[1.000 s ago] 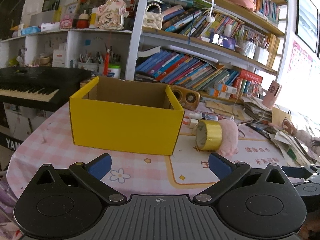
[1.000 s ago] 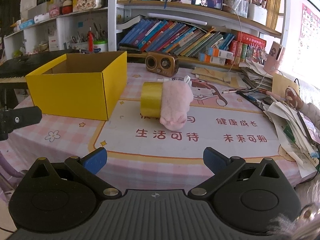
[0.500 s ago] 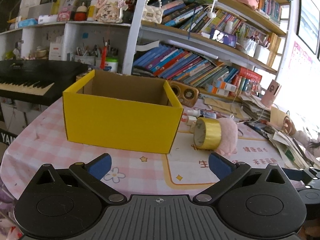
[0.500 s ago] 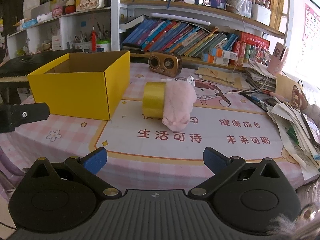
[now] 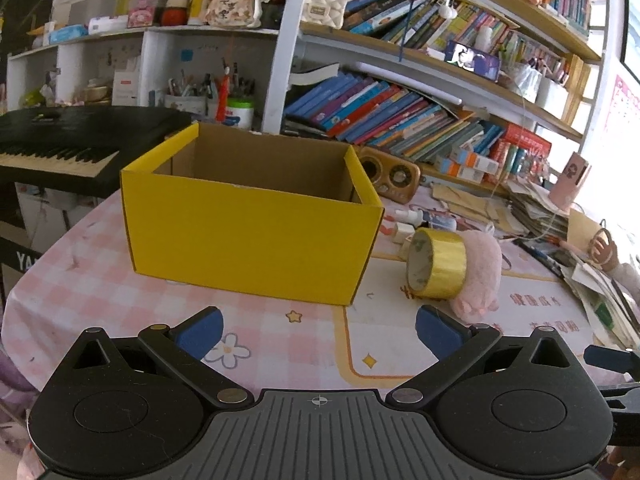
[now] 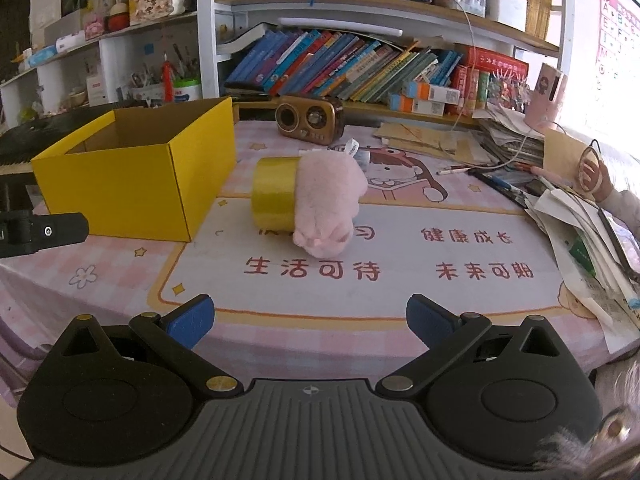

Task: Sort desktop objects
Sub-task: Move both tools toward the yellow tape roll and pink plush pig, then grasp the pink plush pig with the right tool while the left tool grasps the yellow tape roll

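- The left gripper hovers low over the near edge of the surface, its jaws spread wide with nothing between them.
- The right gripper also hovers above the near edge, jaws wide apart and empty.
- A yellow cardboard box stands open-topped on the pink checked cloth, directly ahead of the left gripper; its inside shows bare brown walls.
- Just right of the box, a roll of gold tape stands on its edge, touching a pink plush toy that lies against its far side.
- Both sit on a printed mat with red characters.
- Behind them rests a brown retro radio.
- A heap of papers covers the right side of the surface.
- A black keyboard sits left of the box.
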{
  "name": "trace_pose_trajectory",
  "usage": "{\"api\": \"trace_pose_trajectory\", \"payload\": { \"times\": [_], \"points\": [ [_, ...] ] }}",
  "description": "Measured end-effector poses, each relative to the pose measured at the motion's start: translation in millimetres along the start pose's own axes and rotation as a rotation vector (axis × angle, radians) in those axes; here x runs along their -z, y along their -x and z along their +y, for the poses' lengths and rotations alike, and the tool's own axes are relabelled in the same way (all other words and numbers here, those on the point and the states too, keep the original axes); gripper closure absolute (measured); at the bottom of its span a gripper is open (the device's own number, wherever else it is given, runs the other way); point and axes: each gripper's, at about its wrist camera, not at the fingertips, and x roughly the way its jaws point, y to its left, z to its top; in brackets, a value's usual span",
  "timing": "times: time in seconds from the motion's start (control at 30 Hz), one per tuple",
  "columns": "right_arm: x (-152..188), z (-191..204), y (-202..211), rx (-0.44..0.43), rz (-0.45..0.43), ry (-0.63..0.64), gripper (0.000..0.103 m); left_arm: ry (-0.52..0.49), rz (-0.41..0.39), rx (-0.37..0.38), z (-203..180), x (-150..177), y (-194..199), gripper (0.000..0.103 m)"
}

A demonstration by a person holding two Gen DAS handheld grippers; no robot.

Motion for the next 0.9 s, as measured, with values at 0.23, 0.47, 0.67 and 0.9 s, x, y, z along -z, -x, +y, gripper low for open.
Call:
{"api": "trace_pose_trajectory", "payload": {
  "times": [0.23, 0.47, 0.67, 0.9],
  "points": [
    [-10, -3, -16, -0.051, 0.003, 0.063, 0.000, 0.014, 0.005, -0.007, -9, -5, -11, 0.000],
    [-22, -19, -32, -0.081, 0.006, 0.086, 0.000, 0.032, 0.018, -0.007, -25, -11, -28, 0.001],
    [-31, -39, -44, -0.100, 0.014, 0.095, 0.000, 0.038, 0.036, -0.018, -42, -15, -46, 0.003],
    [-41, -64, -56, -0.124, 0.011, 0.091, 0.000, 0.014, 0.033, -0.023, -66, -18, -55, 0.004]
  ]
}}
